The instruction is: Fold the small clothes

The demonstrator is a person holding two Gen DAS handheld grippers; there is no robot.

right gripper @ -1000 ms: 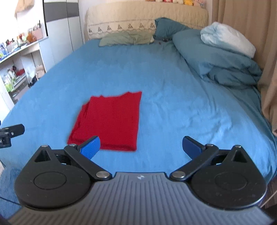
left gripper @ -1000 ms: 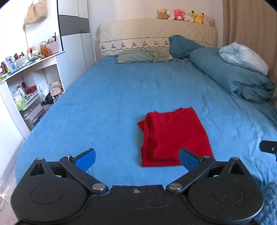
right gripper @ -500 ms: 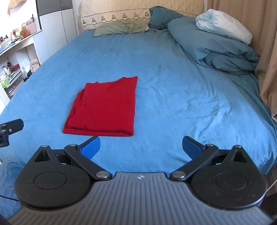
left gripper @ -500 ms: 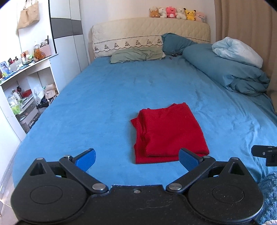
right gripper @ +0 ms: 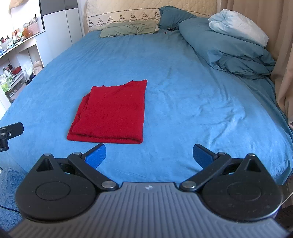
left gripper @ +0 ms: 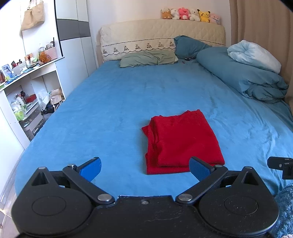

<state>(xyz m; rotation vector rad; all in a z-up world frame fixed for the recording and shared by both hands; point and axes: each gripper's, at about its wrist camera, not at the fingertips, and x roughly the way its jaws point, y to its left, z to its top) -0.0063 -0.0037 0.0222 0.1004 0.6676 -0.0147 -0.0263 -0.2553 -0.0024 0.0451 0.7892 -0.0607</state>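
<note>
A red garment lies folded into a neat rectangle near the foot of a bed with a blue sheet. My left gripper is open and empty, hovering just short of the garment's near edge, with its right blue pad in front of the garment's near right corner. My right gripper is also open and empty, held back from the garment, which lies ahead to the left. The other gripper's black edge shows at the side of each view.
A rolled teal duvet and pale blue blanket lie along the right side. Pillows and a headboard with plush toys are at the far end. White shelves stand left, a curtain right.
Both grippers have drawn back and risen away from the folded red garment, which now sits farther ahead in both views. The garment itself has not moved. Both grippers stay open.
</note>
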